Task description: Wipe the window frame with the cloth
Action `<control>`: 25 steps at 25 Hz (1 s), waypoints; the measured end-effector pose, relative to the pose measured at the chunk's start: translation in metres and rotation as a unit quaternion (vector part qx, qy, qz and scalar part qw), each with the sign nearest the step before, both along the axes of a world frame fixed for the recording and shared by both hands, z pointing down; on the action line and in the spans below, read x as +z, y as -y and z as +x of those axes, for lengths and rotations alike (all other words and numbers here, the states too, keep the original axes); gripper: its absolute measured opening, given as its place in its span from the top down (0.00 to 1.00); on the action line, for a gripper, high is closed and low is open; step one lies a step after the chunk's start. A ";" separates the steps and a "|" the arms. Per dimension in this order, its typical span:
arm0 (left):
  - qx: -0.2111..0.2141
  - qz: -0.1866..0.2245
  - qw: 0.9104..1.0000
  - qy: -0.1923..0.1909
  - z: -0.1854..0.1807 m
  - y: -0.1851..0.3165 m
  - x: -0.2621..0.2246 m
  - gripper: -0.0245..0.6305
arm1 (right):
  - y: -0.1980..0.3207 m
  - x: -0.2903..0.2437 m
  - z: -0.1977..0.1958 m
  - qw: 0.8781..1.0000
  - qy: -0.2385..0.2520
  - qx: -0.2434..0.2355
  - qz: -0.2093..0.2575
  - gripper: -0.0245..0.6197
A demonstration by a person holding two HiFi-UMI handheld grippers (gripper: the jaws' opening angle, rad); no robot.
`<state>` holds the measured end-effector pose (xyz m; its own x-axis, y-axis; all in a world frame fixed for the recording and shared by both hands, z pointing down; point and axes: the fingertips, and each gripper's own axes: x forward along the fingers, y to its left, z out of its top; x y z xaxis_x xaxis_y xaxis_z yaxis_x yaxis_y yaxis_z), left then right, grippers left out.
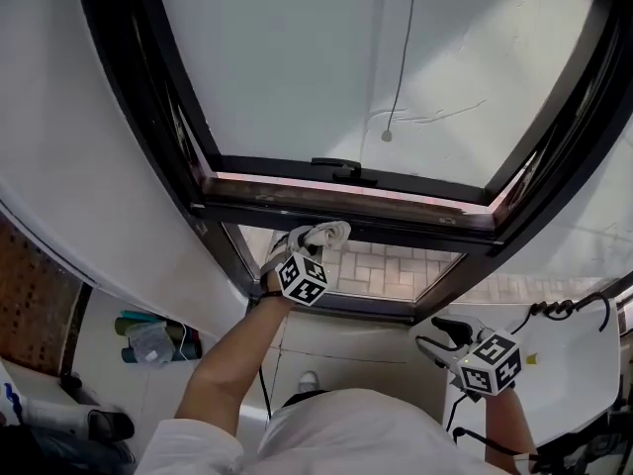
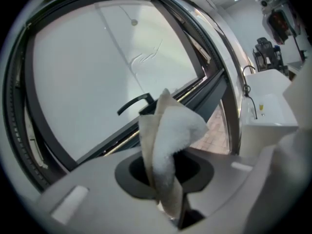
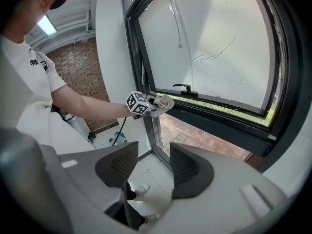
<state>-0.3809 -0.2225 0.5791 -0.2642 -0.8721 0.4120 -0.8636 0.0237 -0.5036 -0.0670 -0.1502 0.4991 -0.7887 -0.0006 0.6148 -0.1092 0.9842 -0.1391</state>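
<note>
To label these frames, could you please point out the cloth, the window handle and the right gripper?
cloth [image 2: 170,130], left gripper view, on its fluffy white fold.
handle [image 1: 343,170], head view, on the black lever's middle.
right gripper [image 3: 153,155], right gripper view, midway between its open jaws.

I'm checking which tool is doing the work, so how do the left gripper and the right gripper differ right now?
The left gripper is shut on the cloth; the right gripper is open and empty. The left gripper is up at the window frame; the right gripper sits lower, away from it. Both carry a marker cube.
</note>
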 end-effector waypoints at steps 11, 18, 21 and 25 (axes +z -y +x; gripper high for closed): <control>-0.037 -0.008 0.999 0.024 -0.104 -0.064 -0.004 0.82 | -0.013 -0.006 -0.065 1.000 0.006 -0.012 0.008 0.65; -0.067 -0.020 0.997 0.042 -0.162 -0.101 -0.004 0.82 | -0.027 0.001 -0.094 1.000 0.010 -0.013 0.001 0.65; -0.078 -0.026 0.995 0.051 -0.183 -0.114 -0.005 0.82 | -0.033 0.002 -0.100 1.000 0.008 -0.012 -0.002 0.65; -0.092 -0.040 0.992 0.071 -0.211 -0.131 -0.005 0.82 | -0.034 0.004 -0.107 1.000 0.005 -0.010 -0.001 0.65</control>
<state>-0.5919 -0.0916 0.5745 -0.4760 -0.7695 0.4258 -0.7686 0.1287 -0.6267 -0.1736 -0.1163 0.5028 -0.7946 0.0176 0.6069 -0.0872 0.9859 -0.1429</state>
